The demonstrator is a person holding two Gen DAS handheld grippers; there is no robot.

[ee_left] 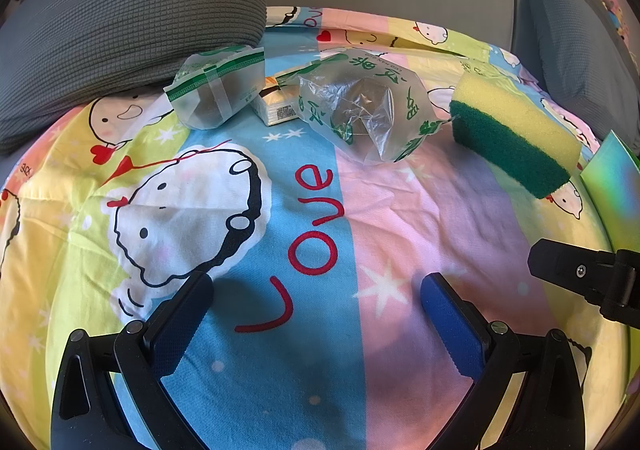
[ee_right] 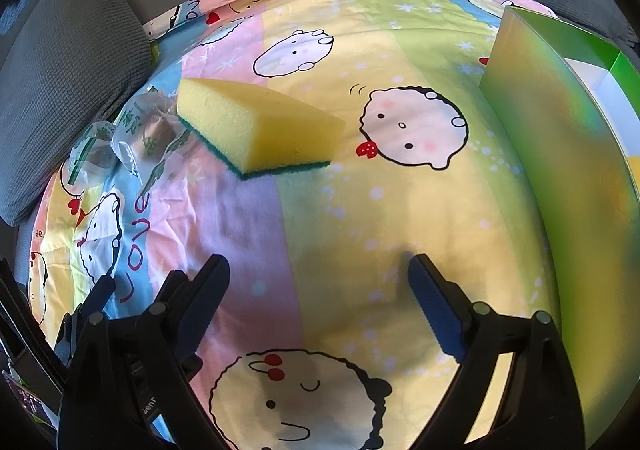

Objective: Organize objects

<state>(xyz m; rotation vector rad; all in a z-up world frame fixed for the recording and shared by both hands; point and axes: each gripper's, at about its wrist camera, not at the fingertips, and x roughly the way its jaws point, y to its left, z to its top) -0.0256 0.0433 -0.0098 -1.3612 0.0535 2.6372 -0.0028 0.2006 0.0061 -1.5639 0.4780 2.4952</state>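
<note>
On the cartoon-print sheet lie a yellow sponge with a green scrub side (ee_left: 516, 125) (ee_right: 256, 125), a clear bag with green print (ee_left: 360, 105) (ee_right: 148, 129), a second frosted bag with green bands (ee_left: 216, 89) (ee_right: 88, 157), and a small white packet (ee_left: 276, 105) between the two bags. My left gripper (ee_left: 316, 286) is open and holds nothing, well short of the bags. My right gripper (ee_right: 318, 266) is open too, with nothing in it, in front of the sponge.
A shiny green box (ee_right: 560, 129) (ee_left: 612, 185) with an open top stands at the right. Grey cushions (ee_left: 128, 17) (ee_right: 68, 61) border the sheet at the back left, and another grey cushion (ee_left: 576, 49) sits at the back right.
</note>
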